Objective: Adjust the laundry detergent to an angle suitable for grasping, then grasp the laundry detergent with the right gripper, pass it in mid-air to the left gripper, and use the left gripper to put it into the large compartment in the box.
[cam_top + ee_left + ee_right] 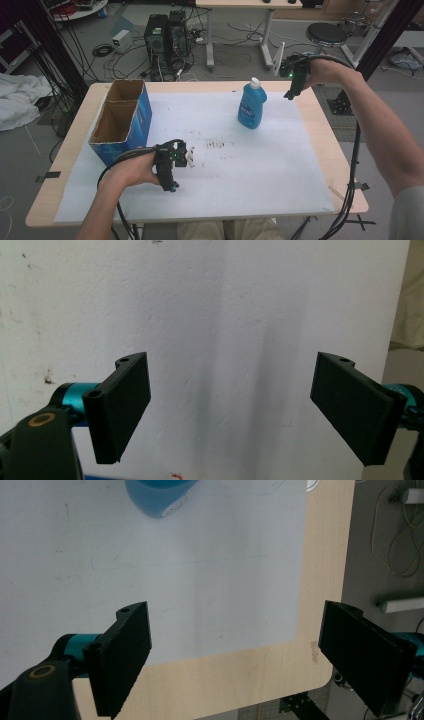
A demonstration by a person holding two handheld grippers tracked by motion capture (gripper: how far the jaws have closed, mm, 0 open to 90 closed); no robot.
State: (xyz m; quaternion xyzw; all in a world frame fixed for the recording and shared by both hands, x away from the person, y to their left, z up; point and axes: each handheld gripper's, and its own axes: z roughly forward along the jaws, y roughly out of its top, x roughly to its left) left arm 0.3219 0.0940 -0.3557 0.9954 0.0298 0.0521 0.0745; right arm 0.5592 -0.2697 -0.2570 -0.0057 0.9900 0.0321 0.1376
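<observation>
A: We have the blue plastic bottle with the white cap (252, 106) standing upright on the white paper sheet (250, 165) that covers most of the light wooden table (325, 135). It sits toward the far right part of the sheet, well away from the near edge.

B: And our right gripper (290, 94) hangs above the far right corner of the table, just to the right of that bottle and apart from it. In the right gripper view its two black jaws are spread wide with nothing between them, and we see the bottle's rounded blue body (159, 496) at the top edge, beyond the jaws, with bare paper and the table's edge below.

A: Our left gripper (171, 186) is low over the near left part of the sheet, held in the left hand (132, 170). Its jaws are spread wide too, and in the left gripper view we see plain white paper between them, marked by a few dark specks.

B: Just left of that hand stands the open blue cardboard box with a brown inside (121, 120), split into two compartments. Both look empty from above.

A: The box and the bottle are well apart, with the smudged middle of the sheet between them.
</observation>
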